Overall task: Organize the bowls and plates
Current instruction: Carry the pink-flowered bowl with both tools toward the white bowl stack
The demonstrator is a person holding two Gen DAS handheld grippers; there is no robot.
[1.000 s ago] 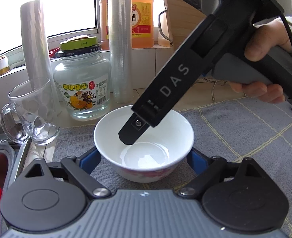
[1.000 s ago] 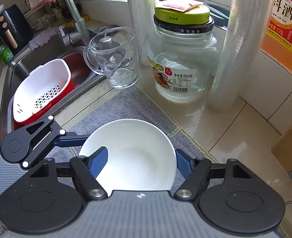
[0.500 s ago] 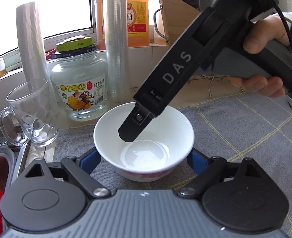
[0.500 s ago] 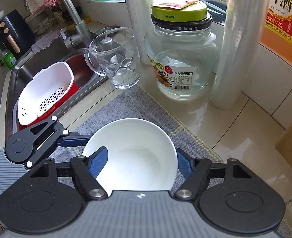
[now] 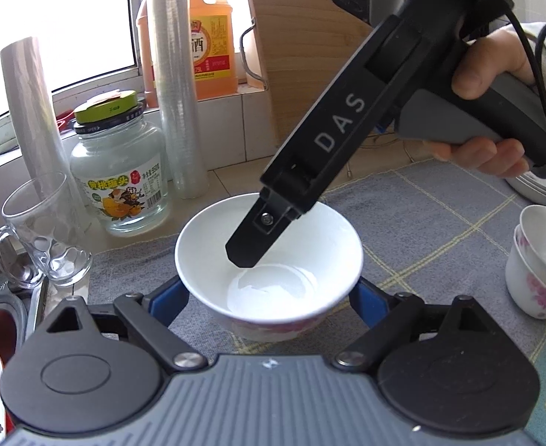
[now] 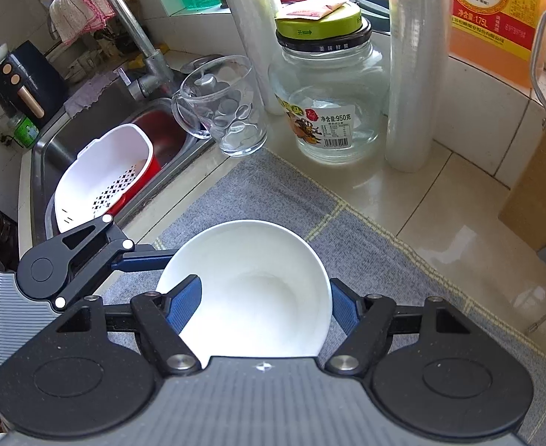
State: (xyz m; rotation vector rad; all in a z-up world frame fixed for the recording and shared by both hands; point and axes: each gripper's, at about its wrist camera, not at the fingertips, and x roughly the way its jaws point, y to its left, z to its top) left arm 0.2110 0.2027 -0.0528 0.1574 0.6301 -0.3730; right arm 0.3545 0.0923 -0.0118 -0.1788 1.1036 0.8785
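Note:
A white bowl (image 5: 269, 245) with a pink flower pattern outside sits over the grey mat (image 5: 440, 223). My left gripper (image 5: 269, 293) clasps it from both sides, blue pads against its outer wall. My right gripper (image 6: 263, 304) is shut on the same bowl (image 6: 250, 282), its left finger (image 6: 185, 303) inside the bowl and its right finger (image 6: 343, 308) outside the rim. In the left wrist view that inner finger (image 5: 250, 245) reaches down into the bowl. Whether the bowl's foot touches the mat I cannot tell. Two stacked small bowls (image 5: 536, 260) and a plate pile (image 5: 540, 189) stand at the right.
Behind the bowl stand a glass mug (image 6: 224, 111), a lidded glass jar (image 6: 328, 104), two film rolls (image 6: 414, 74), an orange bottle (image 5: 206, 44) and a wooden board (image 5: 302, 55). A sink (image 6: 87, 119) with a white colander (image 6: 102, 178) lies to the left.
Both grippers moved together with the bowl, a little up and to the right. The jar and mug slid left in the left wrist view, and the stacked small bowls came into view.

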